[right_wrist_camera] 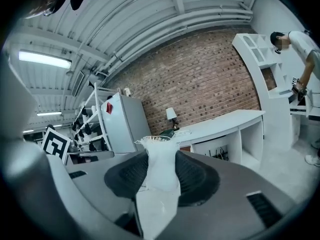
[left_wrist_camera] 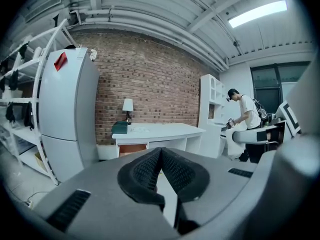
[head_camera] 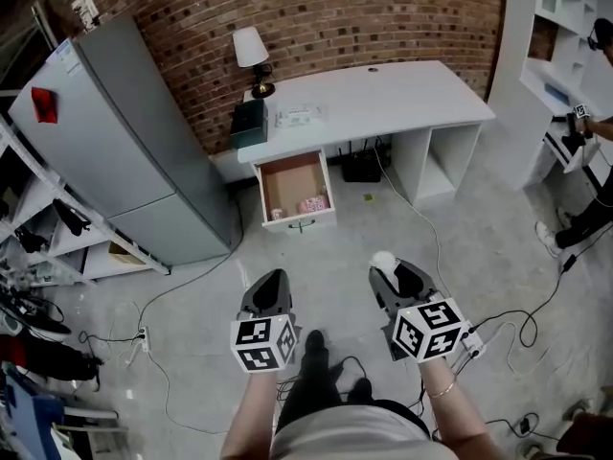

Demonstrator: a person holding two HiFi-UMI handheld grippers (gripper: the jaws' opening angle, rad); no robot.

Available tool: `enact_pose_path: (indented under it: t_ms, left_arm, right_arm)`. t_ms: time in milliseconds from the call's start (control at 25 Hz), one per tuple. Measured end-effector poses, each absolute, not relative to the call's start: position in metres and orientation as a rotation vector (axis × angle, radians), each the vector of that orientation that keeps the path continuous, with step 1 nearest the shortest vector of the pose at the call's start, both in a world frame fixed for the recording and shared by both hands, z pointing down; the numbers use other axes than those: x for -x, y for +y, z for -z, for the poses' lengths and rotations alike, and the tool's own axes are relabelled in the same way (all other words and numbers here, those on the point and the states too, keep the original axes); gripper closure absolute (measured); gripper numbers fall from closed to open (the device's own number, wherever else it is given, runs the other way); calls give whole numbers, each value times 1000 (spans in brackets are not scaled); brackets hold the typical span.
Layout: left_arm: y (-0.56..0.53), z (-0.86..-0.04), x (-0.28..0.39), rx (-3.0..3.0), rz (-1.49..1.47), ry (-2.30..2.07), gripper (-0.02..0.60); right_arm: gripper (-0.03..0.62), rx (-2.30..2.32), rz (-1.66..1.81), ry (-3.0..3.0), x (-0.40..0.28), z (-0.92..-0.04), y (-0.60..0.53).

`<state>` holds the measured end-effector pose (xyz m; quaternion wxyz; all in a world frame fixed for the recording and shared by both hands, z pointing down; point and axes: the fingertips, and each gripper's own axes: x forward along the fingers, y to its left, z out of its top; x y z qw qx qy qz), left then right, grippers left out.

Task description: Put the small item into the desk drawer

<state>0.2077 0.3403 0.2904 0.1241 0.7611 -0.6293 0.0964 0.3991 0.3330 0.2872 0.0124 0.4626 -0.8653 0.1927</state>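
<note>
The white desk (head_camera: 383, 99) stands against the brick wall across the floor from me. Its drawer (head_camera: 295, 192) is pulled open, with small pink things lying at its front. My right gripper (head_camera: 388, 266) is shut on a small white item (head_camera: 382, 259), which the right gripper view shows as a soft white piece with a frayed top (right_wrist_camera: 159, 166) pinched between the black pads. My left gripper (head_camera: 271, 281) is beside it, also well short of the desk; its pads (left_wrist_camera: 145, 171) meet at the tip with nothing between them. The orange drawer front (left_wrist_camera: 132, 147) shows far ahead.
A grey fridge (head_camera: 124, 151) stands left of the desk, with metal shelving (head_camera: 38, 218) beyond it. A lamp (head_camera: 251, 51) and a green box (head_camera: 249, 123) sit on the desk's left end. Cables (head_camera: 517, 324) trail over the floor. A person (head_camera: 599, 132) stands at the right by white shelves.
</note>
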Motion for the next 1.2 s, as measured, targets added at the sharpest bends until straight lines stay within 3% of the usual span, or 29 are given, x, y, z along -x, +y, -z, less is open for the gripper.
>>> enact_pose_path:
  t_ms: [360,1200]
  left_arm:
    - [273,-311,-169,-2210,-313,-1827,560]
    - [15,-347,21,-2253,-322,-1611,560]
  right_arm:
    - [424,-1463,-674,-2695,-369,-298,265]
    - [424,-1545,-767,-2509,-164,-324,16]
